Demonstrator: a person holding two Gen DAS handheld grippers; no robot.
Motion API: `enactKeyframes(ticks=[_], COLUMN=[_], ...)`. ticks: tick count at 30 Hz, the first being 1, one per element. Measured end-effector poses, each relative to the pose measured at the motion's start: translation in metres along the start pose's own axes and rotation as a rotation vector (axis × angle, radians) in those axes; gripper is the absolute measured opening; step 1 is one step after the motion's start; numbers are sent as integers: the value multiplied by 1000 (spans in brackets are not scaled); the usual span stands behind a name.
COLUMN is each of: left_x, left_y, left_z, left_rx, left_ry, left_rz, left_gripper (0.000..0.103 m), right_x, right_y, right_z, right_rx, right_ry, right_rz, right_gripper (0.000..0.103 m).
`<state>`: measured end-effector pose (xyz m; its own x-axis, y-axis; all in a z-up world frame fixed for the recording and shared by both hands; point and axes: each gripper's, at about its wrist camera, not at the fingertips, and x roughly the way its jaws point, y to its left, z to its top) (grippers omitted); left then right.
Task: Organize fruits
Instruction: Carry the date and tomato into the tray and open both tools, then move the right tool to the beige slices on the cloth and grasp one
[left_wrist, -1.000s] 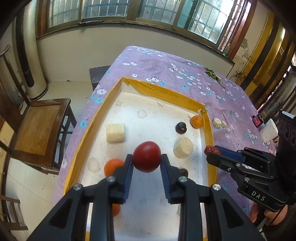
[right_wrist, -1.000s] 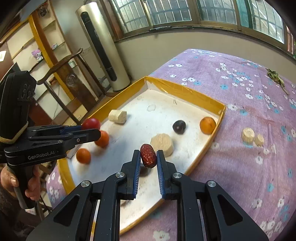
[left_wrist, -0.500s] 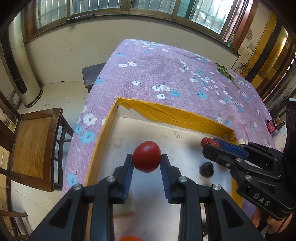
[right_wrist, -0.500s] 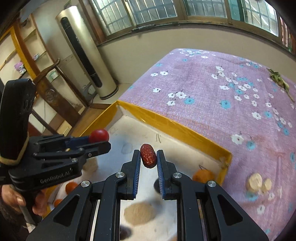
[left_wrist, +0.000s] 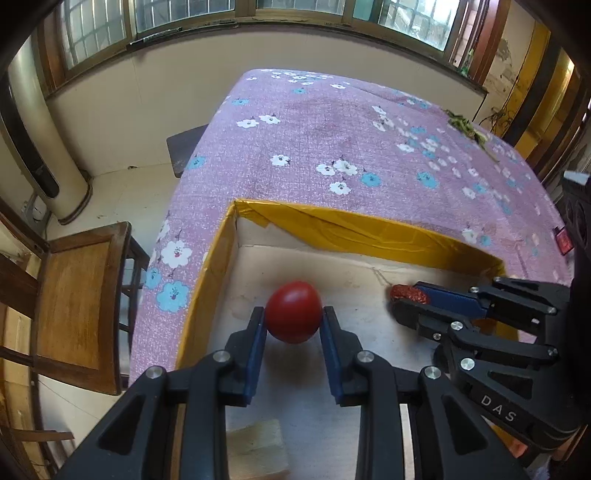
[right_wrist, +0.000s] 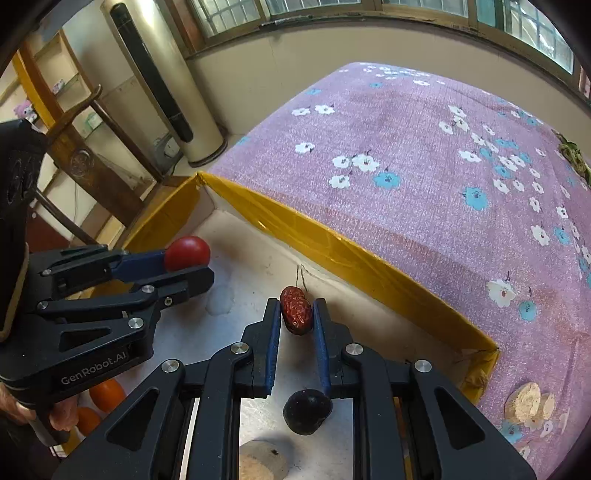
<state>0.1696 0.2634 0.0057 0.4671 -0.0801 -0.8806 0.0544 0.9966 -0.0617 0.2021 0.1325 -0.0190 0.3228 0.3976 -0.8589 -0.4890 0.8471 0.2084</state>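
My left gripper (left_wrist: 293, 319) is shut on a smooth red tomato (left_wrist: 293, 312), held above the far left corner of the yellow-rimmed white tray (left_wrist: 354, 225). It also shows in the right wrist view (right_wrist: 186, 253). My right gripper (right_wrist: 295, 314) is shut on a wrinkled red date (right_wrist: 295, 310), near the tray's far wall (right_wrist: 332, 247). The date also shows in the left wrist view (left_wrist: 408, 293). A dark plum (right_wrist: 306, 410), two oranges (right_wrist: 107, 393) and a pale round piece (right_wrist: 260, 459) lie in the tray.
The tray rests on a purple flowered tablecloth (left_wrist: 351, 140). A pale block (left_wrist: 256, 448) lies in the tray below my left gripper. Pale slices (right_wrist: 526, 404) lie on the cloth right of the tray. A wooden chair (left_wrist: 74, 302) stands left of the table.
Both grippers have moved forward over the tray toward its far wall, each still holding its fruit. The tray's nearer fruits have slipped below the views.
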Motion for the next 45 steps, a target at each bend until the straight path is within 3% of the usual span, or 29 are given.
enactKeyframes(ticks=[4,6,12,18,27,45], left_x=[1,0,-8,-24,-65,-98], left_y=[-1,-1,-2,4,-4,-73], left_z=[-1,-4,-13,-31,-65,-95], left_rx=[20,30,47,7,-25,-17], left_ry=[-2,-4,-24,-44,-133,-150], left_rz=[34,48,87,73,86,101], left_gripper=[32,32,50,54,72,79], right_x=[-2,-4,-20,-53,-101,-145], right_y=[-5,-8,-11,-5,-6,-51], right_z=[-4,-7,-20,-39,-94,-161], right_rx=[17,31,50,82,196,248], right_ry=[-4,-4,-18,-72,-137,-153], right_rz=[-15,-25,-45,-48,-22,-21], right_gripper=[20,28,29,31,42,45])
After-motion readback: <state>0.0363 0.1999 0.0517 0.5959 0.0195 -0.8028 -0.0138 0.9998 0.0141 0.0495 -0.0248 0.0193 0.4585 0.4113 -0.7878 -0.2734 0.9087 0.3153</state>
